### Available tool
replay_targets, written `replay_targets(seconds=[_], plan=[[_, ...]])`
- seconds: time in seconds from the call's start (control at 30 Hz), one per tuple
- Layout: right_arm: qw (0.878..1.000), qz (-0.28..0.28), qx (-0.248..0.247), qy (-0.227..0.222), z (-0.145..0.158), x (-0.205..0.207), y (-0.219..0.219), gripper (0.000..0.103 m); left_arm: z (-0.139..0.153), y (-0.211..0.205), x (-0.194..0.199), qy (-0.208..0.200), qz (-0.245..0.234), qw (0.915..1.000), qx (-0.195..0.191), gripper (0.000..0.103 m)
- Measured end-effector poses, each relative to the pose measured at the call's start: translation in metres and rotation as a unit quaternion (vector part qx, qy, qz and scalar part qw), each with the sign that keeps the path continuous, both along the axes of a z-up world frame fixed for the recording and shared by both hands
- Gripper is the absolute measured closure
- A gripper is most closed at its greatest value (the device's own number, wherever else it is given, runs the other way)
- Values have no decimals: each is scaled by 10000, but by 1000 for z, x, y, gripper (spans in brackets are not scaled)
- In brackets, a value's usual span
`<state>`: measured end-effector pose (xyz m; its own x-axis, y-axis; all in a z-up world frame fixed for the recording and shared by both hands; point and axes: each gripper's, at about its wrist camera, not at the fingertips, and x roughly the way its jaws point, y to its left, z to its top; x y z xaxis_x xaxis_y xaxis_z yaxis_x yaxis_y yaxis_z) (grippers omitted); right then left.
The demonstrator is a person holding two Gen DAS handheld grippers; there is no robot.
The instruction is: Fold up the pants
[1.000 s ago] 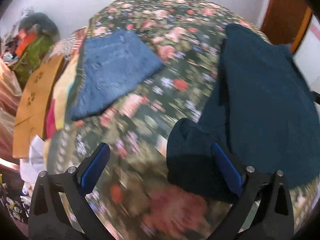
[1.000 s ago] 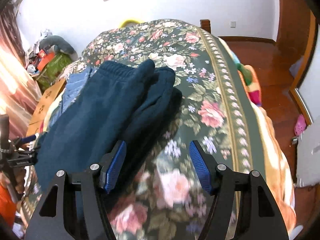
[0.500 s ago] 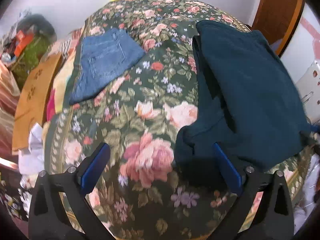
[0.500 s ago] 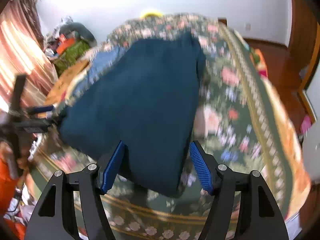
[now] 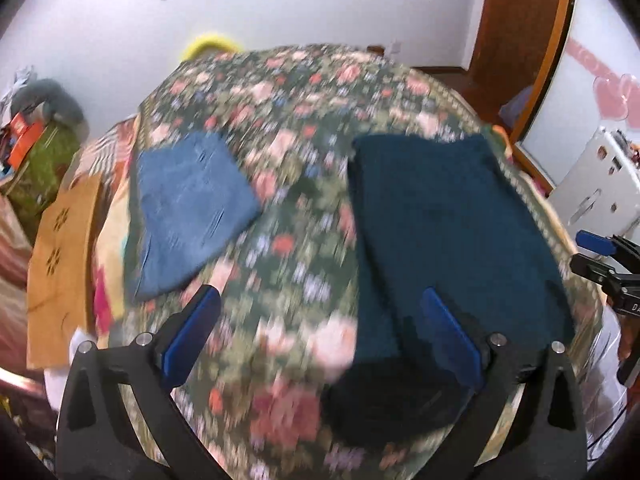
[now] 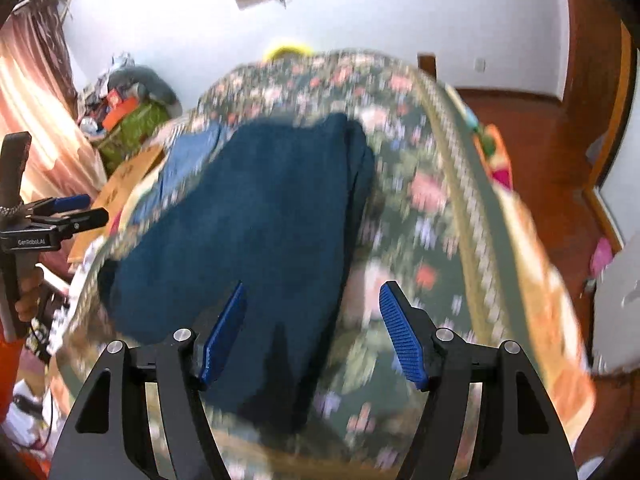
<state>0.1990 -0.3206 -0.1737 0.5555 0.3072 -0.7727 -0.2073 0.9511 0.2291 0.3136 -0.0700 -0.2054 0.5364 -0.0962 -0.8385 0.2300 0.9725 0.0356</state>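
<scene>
Teal pants (image 5: 448,216): folded into a flat rectangle, lying on the right half of the floral bedspread (image 5: 296,128)
Blue jeans (image 5: 188,204): folded, on the bed's left side, well apart from the pants
Left gripper (image 5: 318,334): fingers spread wide, nothing between them, above the pants' near edge
Right gripper (image 6: 312,334): fingers apart, empty, over the pants' near right corner
Sharpness: both views motion-blurred

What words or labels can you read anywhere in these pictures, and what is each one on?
"GenRobot.AI": white lettering on the black body of the left tongs, seen from the right wrist.
"DA", cut off at the frame edge: on the black body of the right tongs, seen from the left wrist.
Nothing else is legible.
</scene>
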Motion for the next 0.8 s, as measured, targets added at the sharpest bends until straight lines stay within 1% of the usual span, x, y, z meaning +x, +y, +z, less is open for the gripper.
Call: replay_targets(seconds=[0.1,0.13,0.2,0.23,0.3,0.33,0.37,0.4,0.43,0.47,0.5,0.53,0.57,0.6,0.63,0.67,0.7,0.73,0.8], plan=[[9998,1,22,-175,8,25,1,39,0,-18,31,-58,-145,9998,81,1],[9997,52,38,-234,10,38,3,39,-3,-24,44,-34,-234,9997,64,1],[9995,148,-8,-266,8,53,5,39,-11,-34,66,84,-346,9994,27,1],[9994,211,-43,-280,5,67,9,39,-17,-37,78,194,-370,9991,22,1],[9992,308,-26,-266,0,83,12,39,-37,-44,106,585,-341,9977,-36,1],[9992,330,-12,-211,-6,97,15,41,-44,-46,114,698,-344,9969,-66,3],[9992,344,-4,-184,-9,104,15,42,-51,-47,121,786,-361,9962,-69,10],[9992,372,23,-151,-16,116,17,46,-61,-50,130,910,-402,9950,-30,20],[9991,397,36,-114,-19,122,16,48,-67,-53,136,993,-438,9941,-23,23],[9992,398,67,-45,-26,132,17,55,-71,-54,140,1043,-471,9934,-75,30],[9991,398,128,8,-32,139,16,62,-76,-55,145,1122,-550,9918,-272,42],[9990,390,188,67,-36,147,15,67,-78,-56,148,1177,-618,9901,-440,50],[9992,339,217,57,-40,151,14,69,-79,-56,148,1231,-670,9884,-592,67],[9992,304,271,2,-42,154,13,74,-79,-57,153,1324,-707,9852,-833,76],[9991,302,309,-56,-43,154,12,81,-78,-58,155,1312,-663,9851,-891,77],[9990,292,309,-130,-41,154,12,84,-76,-59,157,1243,-639,9863,-880,80],[9989,288,302,-206,-40,154,11,85,-72,-63,158,1080,-679,9889,-761,84],[9988,299,293,-270,-39,153,10,86,-70,-65,159,979,-694,9903,-707,84],[9986,309,169,-397,-36,154,10,87,-68,-68,164,918,-640,9915,-663,84]])
